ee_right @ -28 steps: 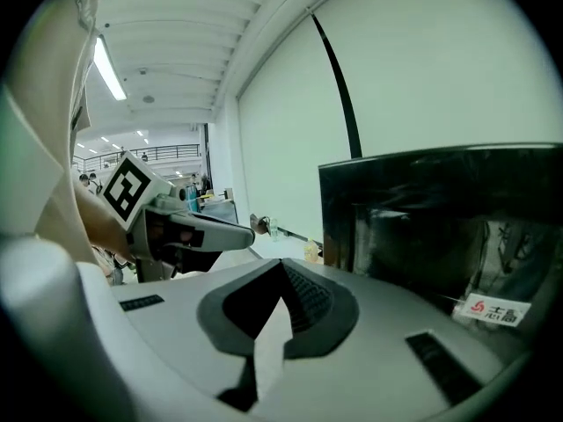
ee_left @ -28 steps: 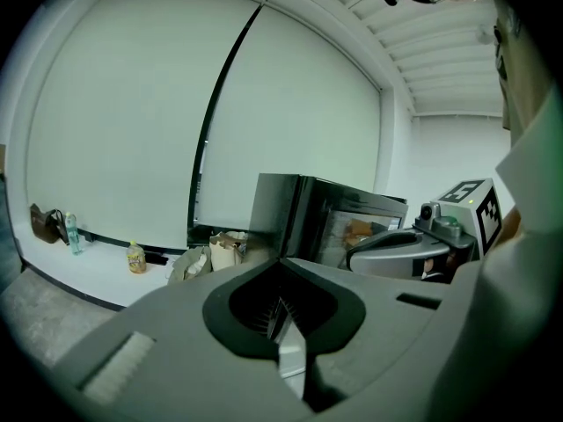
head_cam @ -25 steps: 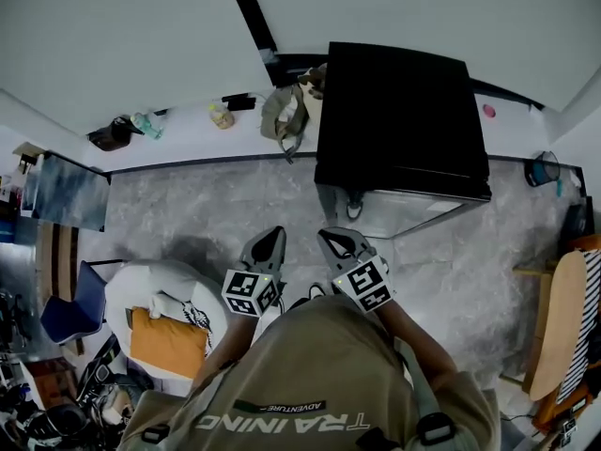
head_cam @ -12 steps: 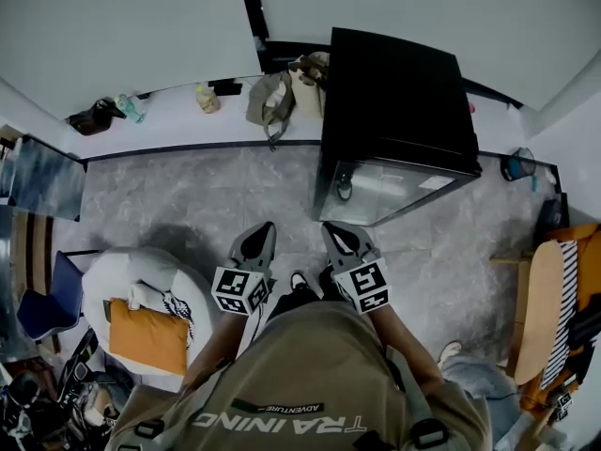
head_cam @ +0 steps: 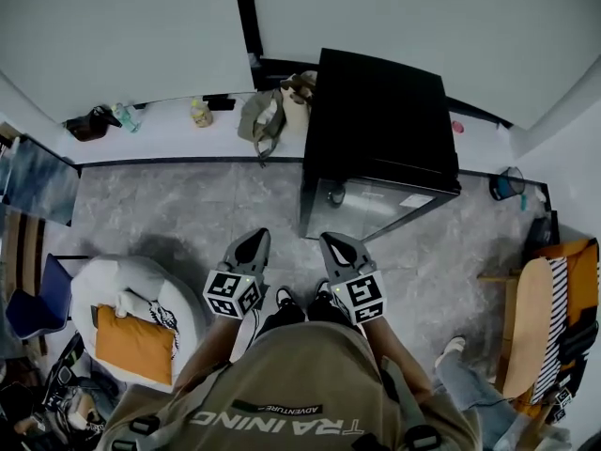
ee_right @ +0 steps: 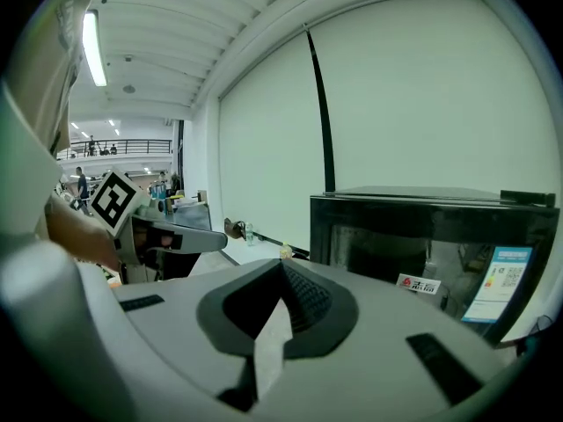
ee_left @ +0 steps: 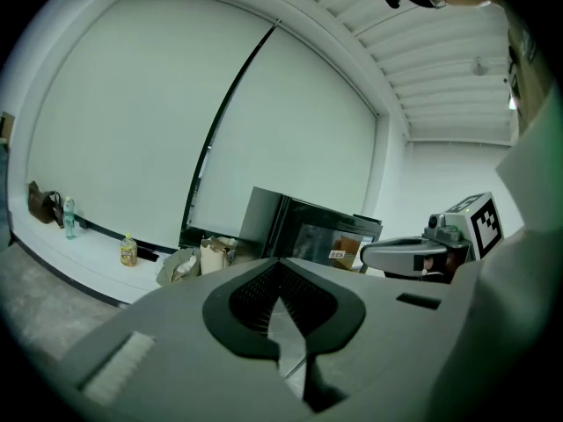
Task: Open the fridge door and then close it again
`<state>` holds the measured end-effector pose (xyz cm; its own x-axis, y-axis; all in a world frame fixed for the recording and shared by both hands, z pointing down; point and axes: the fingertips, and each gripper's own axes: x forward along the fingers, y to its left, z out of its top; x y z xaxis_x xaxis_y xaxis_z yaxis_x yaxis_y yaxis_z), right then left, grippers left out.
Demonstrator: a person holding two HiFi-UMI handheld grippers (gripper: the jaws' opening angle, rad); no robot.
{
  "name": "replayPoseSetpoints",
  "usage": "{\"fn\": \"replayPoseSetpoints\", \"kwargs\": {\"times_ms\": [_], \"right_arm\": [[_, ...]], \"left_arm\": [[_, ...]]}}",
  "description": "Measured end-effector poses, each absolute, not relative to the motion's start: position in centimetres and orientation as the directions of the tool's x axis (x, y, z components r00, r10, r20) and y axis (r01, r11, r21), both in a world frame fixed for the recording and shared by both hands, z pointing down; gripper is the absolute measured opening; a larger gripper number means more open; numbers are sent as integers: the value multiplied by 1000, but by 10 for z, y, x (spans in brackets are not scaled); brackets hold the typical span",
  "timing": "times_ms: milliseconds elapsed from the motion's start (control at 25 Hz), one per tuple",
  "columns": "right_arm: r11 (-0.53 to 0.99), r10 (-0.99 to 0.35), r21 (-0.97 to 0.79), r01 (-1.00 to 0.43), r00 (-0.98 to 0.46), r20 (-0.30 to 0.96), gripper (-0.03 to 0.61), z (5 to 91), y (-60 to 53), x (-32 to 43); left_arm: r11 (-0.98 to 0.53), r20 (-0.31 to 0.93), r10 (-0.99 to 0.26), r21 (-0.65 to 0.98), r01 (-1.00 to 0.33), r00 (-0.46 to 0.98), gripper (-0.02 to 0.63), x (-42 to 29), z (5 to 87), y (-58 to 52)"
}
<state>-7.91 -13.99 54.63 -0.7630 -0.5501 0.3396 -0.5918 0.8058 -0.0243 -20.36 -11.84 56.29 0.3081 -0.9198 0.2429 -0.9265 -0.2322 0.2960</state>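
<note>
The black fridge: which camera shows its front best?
The right gripper view: the fridge looms close, glass front and stickers facing us. The head view shows mainly its top; the left gripper view, a small angled glimpse.

fridge [head_cam: 380,120]: ahead, against wall | bags [head_cam: 265,116]: left of it | beanbag [head_cam: 103,285]: near-left | chair [head_cam: 526,332]: near-right

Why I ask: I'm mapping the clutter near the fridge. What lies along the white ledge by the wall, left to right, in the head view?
Dark bag → clear water bottle → small yellow bottle → khaki bag → black fridge → small pink object.
</note>
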Motion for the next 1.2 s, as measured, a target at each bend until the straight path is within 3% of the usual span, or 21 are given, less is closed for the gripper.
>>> {"fn": "replayPoseSetpoints", "kwargs": {"times_ms": [680,1200], "right_arm": [[828,-526,-23,-560,-791,313,-5,527,-173,-28],[853,-513,4,-521,-839,179,-5,486,-173,-51]], "left_arm": [[-254,250,-924,168,-953,290,0,-156,529,-146],[-271,217,-935,76,-960,281,0,-154,490,-134]]}}
